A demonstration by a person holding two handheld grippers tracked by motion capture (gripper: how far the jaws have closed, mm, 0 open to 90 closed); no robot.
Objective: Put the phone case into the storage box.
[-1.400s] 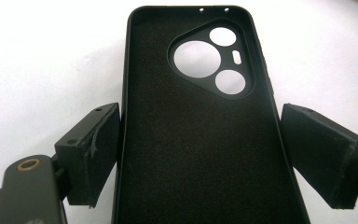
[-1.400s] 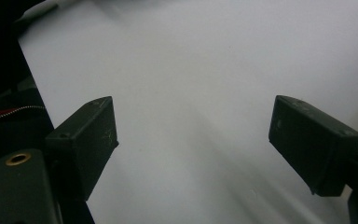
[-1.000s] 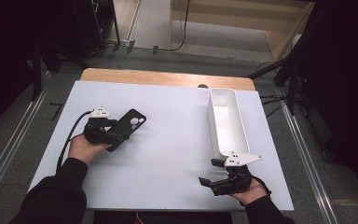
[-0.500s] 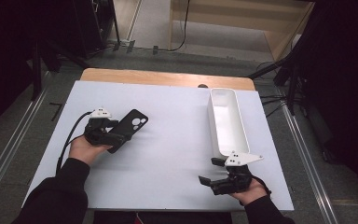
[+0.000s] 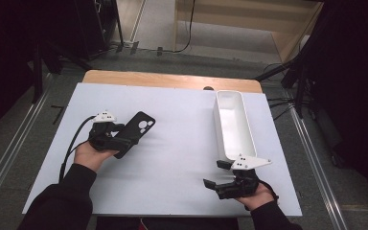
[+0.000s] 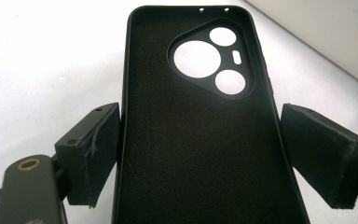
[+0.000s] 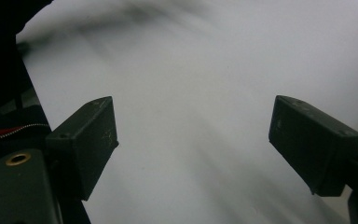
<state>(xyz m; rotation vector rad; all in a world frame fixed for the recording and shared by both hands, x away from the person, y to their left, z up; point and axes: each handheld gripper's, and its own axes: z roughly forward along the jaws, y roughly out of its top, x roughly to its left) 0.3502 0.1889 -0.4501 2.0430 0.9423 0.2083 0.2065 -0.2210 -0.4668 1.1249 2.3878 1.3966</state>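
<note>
Left gripper [image 6: 200, 154] has its jaws around the black soft phone case [image 6: 200, 116], and they seem to press its long edges. From this gripper the case's long axis runs straight ahead, toward the long white plastic tray [image 5: 233, 125]. Right gripper [image 5: 223, 175] waits open and empty, nearer the tray.

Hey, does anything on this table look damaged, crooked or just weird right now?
Little stands out. The black phone case lies inside up and empty between the left gripper jaws, at a slant to the table edges. The left pad shows a scuffed, peeling edge. The white tray is empty.
</note>
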